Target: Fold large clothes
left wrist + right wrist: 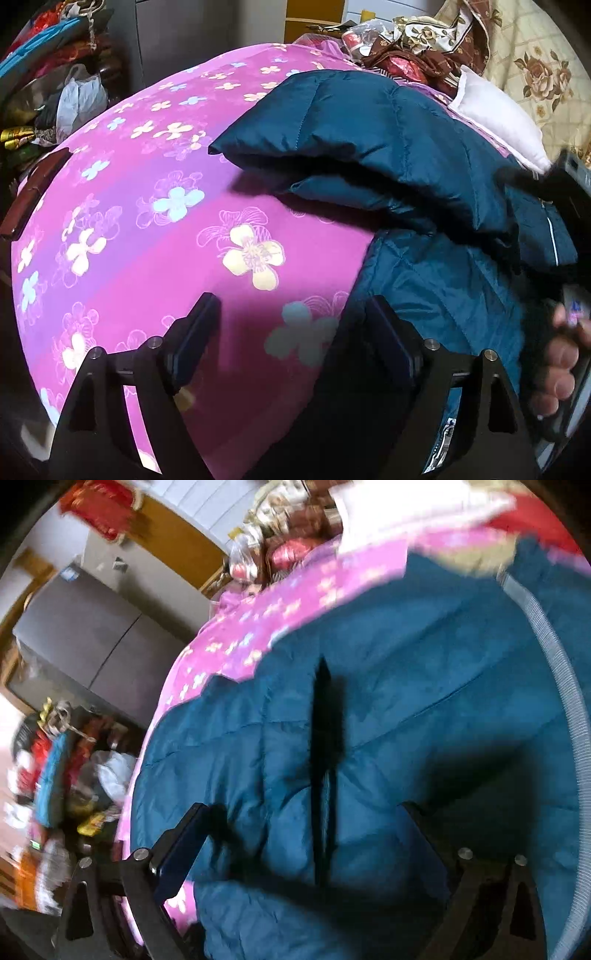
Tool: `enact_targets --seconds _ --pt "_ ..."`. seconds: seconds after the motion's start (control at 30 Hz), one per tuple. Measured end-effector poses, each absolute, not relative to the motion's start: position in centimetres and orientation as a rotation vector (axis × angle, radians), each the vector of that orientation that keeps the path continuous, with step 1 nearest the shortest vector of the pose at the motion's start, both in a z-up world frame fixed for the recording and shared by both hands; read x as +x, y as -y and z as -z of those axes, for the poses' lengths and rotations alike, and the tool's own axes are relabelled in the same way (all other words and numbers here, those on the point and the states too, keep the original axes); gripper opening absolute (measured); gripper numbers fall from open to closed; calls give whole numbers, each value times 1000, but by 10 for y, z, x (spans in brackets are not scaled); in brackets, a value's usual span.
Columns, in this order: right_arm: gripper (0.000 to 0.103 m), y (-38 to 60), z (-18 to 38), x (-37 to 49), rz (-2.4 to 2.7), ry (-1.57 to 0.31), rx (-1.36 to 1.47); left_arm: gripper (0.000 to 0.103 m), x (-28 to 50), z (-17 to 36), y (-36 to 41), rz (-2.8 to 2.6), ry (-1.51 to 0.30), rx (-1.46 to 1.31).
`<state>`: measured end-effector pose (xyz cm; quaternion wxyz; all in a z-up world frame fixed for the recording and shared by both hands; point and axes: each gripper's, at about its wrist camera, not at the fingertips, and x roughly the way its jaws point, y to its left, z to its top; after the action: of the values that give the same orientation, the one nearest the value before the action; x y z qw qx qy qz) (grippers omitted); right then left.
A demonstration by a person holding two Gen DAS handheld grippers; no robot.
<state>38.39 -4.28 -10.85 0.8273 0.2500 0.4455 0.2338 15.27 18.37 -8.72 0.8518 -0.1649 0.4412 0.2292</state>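
A teal quilted puffer jacket (388, 147) lies on a pink flowered bedsheet (166, 221), with one part folded over itself. My left gripper (288, 332) is open and empty, hovering over the sheet at the jacket's left edge. The right gripper's body and the hand holding it show at the right edge of the left wrist view (565, 350). In the right wrist view the jacket (406, 701) fills the frame, with a dark zipper strip (325, 757) down the middle. My right gripper (306, 816) is open just above the jacket, gripping nothing. This view is blurred.
Piles of clothes and bags (55, 92) stand left of the bed. A grey cabinet (81, 627) is behind them. A white pillow (498, 118) and floral bedding (535, 66) lie at the bed's far right.
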Motion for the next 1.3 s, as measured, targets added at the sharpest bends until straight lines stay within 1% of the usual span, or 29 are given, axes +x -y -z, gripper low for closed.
enact_targets --seconds 0.03,0.07,0.1,0.17,0.23,0.4,0.53,0.83,0.93,1.03,1.07,1.1,1.13,1.17,1.2,1.3 --pt "102 37 112 389 -569 -953 567 86 154 87 -183 -485 -930 -345" --pt "98 34 112 391 -607 -950 577 87 155 87 -183 -487 -932 -343" --pt "69 26 112 394 -672 -951 575 87 157 86 -182 -489 -933 -342" --pt "31 18 115 394 -777 -965 610 88 158 86 -182 -494 -933 -343" --pt "29 22 107 382 -750 -880 566 88 159 86 -181 -501 -934 -344" --pt "22 69 88 361 -595 -808 512 89 159 86 -180 -517 -931 -342" --pt "21 134 84 361 -359 -870 416 90 159 87 -179 -529 -930 -344" --pt "21 288 72 339 -73 -922 253 91 161 87 -176 -552 -935 -349" --pt "21 317 72 338 -14 -914 241 91 161 87 -177 -552 -934 -358" --pt "21 324 80 334 9 -916 223 91 162 86 -177 -557 -935 -366" --pt "24 326 82 331 7 -912 226 91 162 85 -177 -558 -933 -367" --pt "39 326 84 328 0 -910 245 91 162 83 -176 -556 -926 -368" --pt "50 329 86 326 -22 -908 280 91 161 81 -175 -552 -918 -371" --pt "68 329 86 321 -49 -905 308 91 160 77 -172 -543 -902 -372" --pt "75 330 84 315 -100 -899 350 91 159 73 -170 -540 -887 -368" --pt "75 336 70 297 -99 -889 347 91 154 54 -157 -530 -791 -320"
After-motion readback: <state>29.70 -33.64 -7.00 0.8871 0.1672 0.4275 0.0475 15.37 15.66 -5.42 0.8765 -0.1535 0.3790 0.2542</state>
